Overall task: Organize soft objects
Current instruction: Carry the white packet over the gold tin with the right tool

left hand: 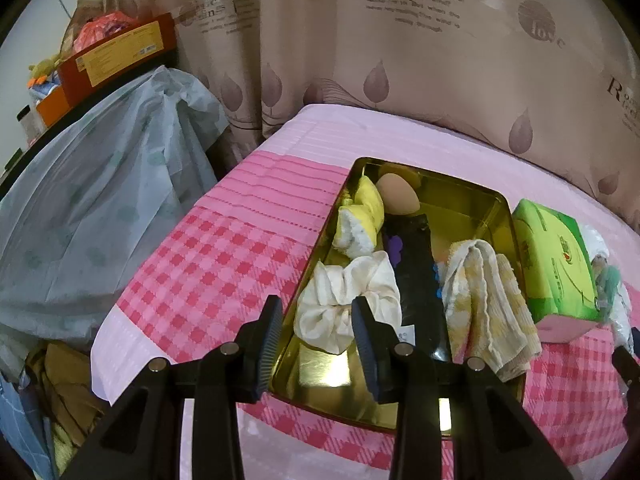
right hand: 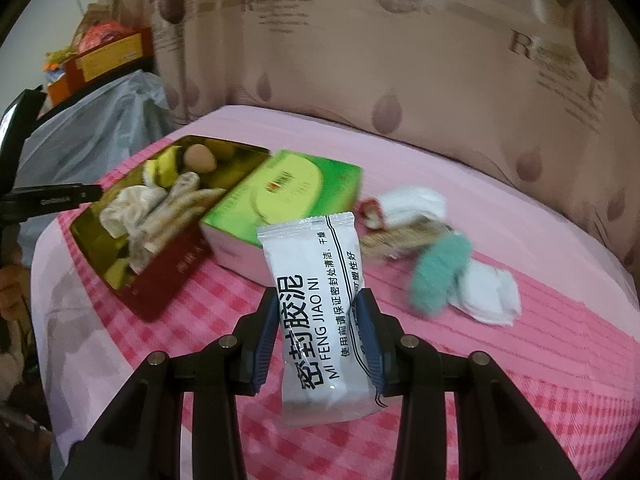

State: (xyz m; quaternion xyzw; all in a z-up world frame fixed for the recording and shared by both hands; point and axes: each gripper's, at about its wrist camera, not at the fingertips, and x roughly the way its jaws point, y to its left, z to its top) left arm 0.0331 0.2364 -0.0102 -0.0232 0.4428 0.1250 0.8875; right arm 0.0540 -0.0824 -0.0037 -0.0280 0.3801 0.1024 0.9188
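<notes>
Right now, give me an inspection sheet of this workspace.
Surface: pink checked cloth covers it.
Job's things: gold tin holds a cream scrunchie, a yellow-check cloth, a beige sponge and a yellow-white item. A teal item and white cloths lie loose.
Clutter: green tissue pack beside the tin.
Grippers: left claw open over the tin's near corner, holding nothing; right claw shut on a white sachet.
Cables: nothing seen.
Surroundings: patterned curtain; grey plastic cover; orange box.
</notes>
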